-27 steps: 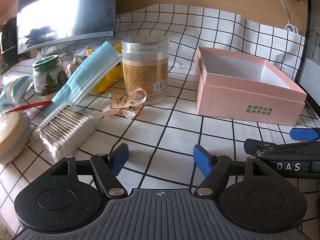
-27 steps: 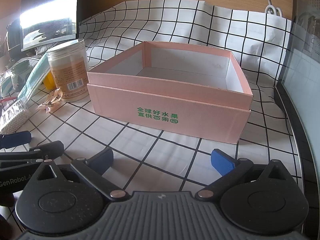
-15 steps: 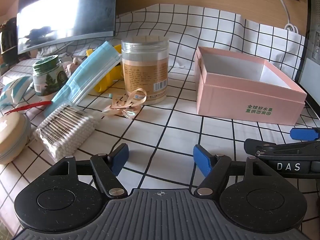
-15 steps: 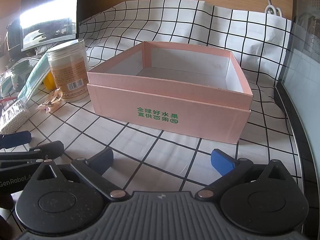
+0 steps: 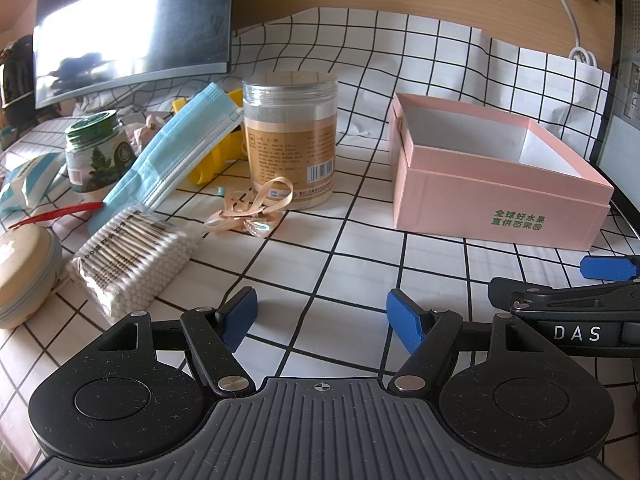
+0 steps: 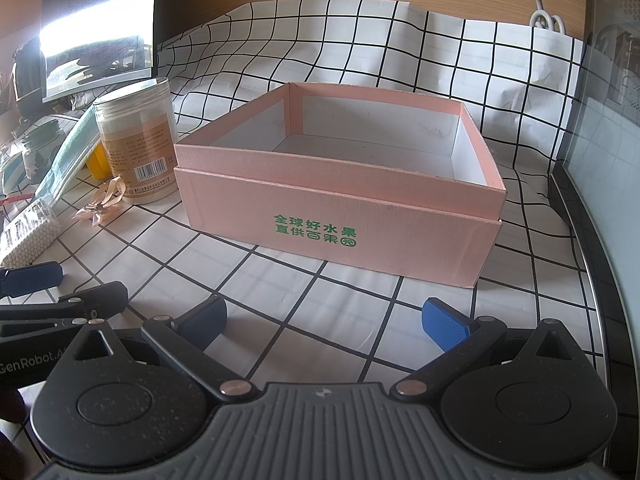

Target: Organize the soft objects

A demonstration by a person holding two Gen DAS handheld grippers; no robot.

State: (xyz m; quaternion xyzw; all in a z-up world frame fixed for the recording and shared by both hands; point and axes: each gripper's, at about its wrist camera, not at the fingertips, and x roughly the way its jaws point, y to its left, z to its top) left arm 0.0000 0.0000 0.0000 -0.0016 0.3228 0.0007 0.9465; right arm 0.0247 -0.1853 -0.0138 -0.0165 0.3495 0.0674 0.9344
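Both grippers are held wide open with nothing between the jaws: the left gripper (image 5: 322, 314) and the right gripper (image 6: 324, 318) are hung low over the checked tablecloth (image 5: 352, 248). Toward the cloth's left edge, a round beige case (image 5: 24, 268), a cotton swab pack (image 5: 128, 264) and a blue face mask (image 5: 176, 148) are piled close together. A pink ribbon (image 5: 252, 208) is laid right in front of the clear jar (image 5: 290, 140). Over by the right edge, the open pink box (image 6: 340, 192) is parked, its inside bare.
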